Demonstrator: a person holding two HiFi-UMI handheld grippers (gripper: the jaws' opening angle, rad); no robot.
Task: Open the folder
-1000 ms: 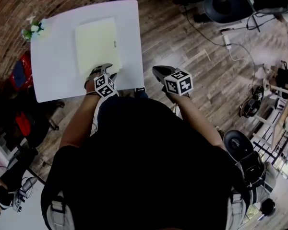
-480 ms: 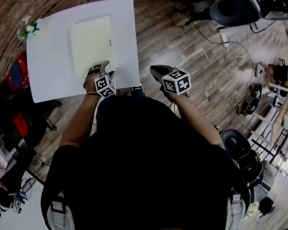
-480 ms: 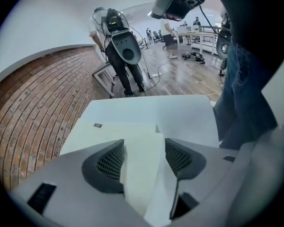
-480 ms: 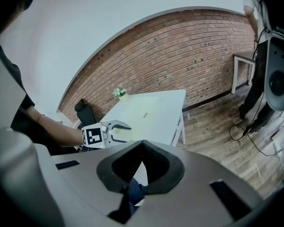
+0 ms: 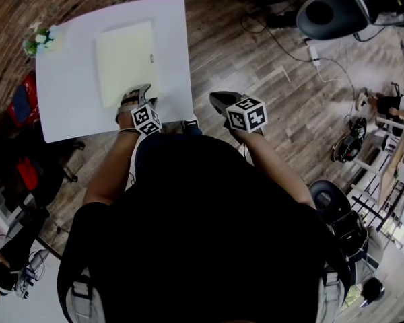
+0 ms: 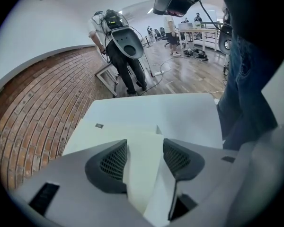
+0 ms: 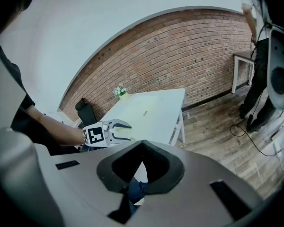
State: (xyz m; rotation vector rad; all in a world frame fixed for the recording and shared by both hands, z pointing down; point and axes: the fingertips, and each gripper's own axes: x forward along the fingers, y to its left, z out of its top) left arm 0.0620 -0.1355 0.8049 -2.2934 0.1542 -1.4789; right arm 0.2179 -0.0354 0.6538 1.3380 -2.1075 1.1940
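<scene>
A pale yellow folder (image 5: 124, 59) lies shut and flat on the white table (image 5: 71, 106); a small dark mark sits on its right edge. My left gripper (image 5: 139, 93) points steeply down at the folder's near edge. In the left gripper view its jaws (image 6: 144, 143) stand wide and are closing, with the folder's near edge (image 6: 142, 174) between them and the pads not pressing on it. My right gripper (image 5: 217, 100) hangs off the table's right side over the wood floor, jaws (image 7: 142, 144) shut and empty. The right gripper view also shows the left gripper (image 7: 111, 129).
A small flower pot (image 5: 40, 40) stands at the table's far left corner. A brick wall runs behind the table. A dark chair base (image 5: 337, 9) and cables (image 5: 323, 66) lie on the floor to the right. A person (image 6: 114, 37) bends over further back.
The left gripper has tilted a little at the folder's near edge. The right gripper has not moved. The folder lies as before.
</scene>
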